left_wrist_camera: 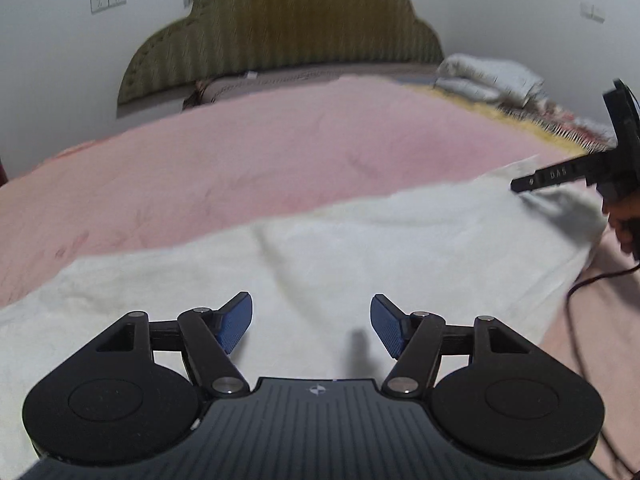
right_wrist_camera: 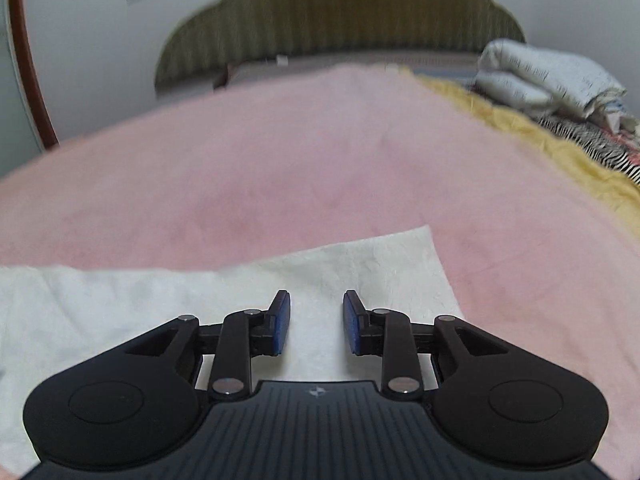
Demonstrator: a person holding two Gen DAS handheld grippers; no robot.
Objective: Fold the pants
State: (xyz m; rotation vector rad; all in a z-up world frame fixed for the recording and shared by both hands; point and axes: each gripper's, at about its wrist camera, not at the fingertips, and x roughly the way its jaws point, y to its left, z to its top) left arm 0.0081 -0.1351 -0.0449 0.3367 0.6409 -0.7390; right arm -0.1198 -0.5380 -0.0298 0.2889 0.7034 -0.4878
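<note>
1. Both tools are seen with their jaws parted and nothing between the blue pads. The left gripper (left_wrist_camera: 312, 326) stands wide open above the cloth; the right gripper (right_wrist_camera: 317, 322) is parted more narrowly, and no fabric is pinched by it.
2. The white, soft, crinkled fabric pants (left_wrist_camera: 320, 264) are laid flat across the near part of the pink plush bedspread (left_wrist_camera: 248, 160). They lie directly beneath both tools, with shallow creases running across the middle.
3. The garment is judged to be light and limp. It is expected to sag and drag when lifted, and to bunch on the plush surface if it is pushed instead of raised.
4. Hold is best taken at an edge or corner, where a single layer can be pinched cleanly. The free corner (right_wrist_camera: 430, 232) in the right wrist view is a suitable point.
5. In the left wrist view, the right gripper (left_wrist_camera: 520, 186) is shown from the side at the far right end of the cloth, together with the person's hand (left_wrist_camera: 624, 220) and a dark cable (left_wrist_camera: 580, 288).
6. In the right wrist view, that square corner is shown clearly, and the yellow fringed blanket (right_wrist_camera: 520, 128) and the folded white quilt (right_wrist_camera: 548, 76) beyond the bedspread are seen more fully.
7. The olive, scalloped, padded headboard (left_wrist_camera: 280, 32) is seen in both views.
</note>
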